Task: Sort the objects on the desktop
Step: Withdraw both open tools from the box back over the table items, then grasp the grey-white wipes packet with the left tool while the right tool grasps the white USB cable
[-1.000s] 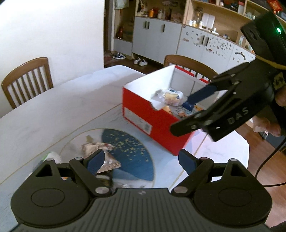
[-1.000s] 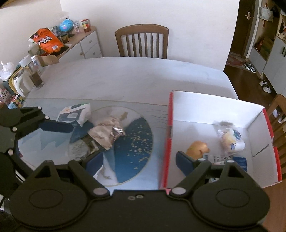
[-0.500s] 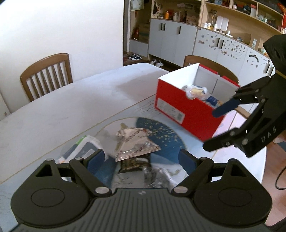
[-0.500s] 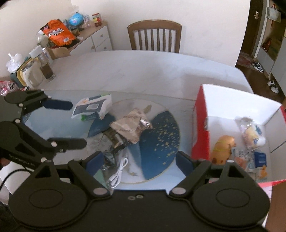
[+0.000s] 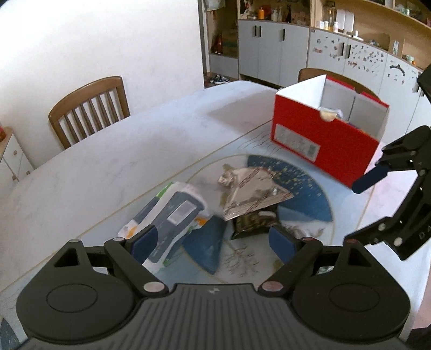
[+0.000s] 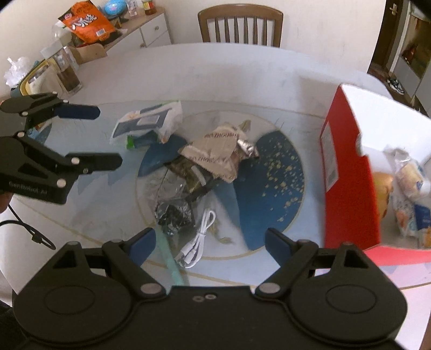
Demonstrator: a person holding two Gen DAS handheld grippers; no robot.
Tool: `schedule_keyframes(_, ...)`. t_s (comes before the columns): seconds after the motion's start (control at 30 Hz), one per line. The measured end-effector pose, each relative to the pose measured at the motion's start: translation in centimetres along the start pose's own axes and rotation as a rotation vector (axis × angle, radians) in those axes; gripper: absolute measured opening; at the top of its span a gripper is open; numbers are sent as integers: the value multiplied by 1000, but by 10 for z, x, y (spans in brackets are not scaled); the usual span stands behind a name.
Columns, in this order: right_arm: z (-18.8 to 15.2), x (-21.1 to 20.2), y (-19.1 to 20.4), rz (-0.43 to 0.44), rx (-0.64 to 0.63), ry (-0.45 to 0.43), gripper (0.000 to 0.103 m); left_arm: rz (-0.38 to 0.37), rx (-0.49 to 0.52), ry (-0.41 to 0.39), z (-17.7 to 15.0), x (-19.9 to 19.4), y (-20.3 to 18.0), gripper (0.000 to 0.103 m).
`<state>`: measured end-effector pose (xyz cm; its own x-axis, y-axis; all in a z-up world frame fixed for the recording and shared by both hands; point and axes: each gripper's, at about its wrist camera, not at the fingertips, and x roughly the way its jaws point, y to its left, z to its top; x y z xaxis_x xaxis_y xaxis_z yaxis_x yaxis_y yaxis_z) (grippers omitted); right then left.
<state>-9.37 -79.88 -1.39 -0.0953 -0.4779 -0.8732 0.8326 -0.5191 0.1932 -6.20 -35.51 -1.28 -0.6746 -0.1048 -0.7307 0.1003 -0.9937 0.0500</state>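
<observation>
Background only: a wooden slat-back chair (image 5: pixel 89 110) stands at the far edge of the white surface (image 5: pixel 113 161), against a plain white wall. Grey cabinet doors (image 5: pixel 272 51) with open shelves of small bottles above line the far side of the room; shoes (image 5: pixel 219 79) lie on the floor by them. A low sideboard (image 6: pixel 145 29) carries an orange snack bag (image 6: pixel 86 23), a blue globe (image 6: pixel 114 6) and jars.
</observation>
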Motion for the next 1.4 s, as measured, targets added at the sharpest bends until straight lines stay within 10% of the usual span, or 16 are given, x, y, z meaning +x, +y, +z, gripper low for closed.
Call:
schedule_keyframes(0.6, -8, 43, 5, -44, 64, 67, 86, 13, 146, 7, 1, 50, 39, 90)
schedule_keyframes(1.4, -2, 68, 5, -92, 104, 127, 81, -179, 218, 117, 4, 127, 70, 90)
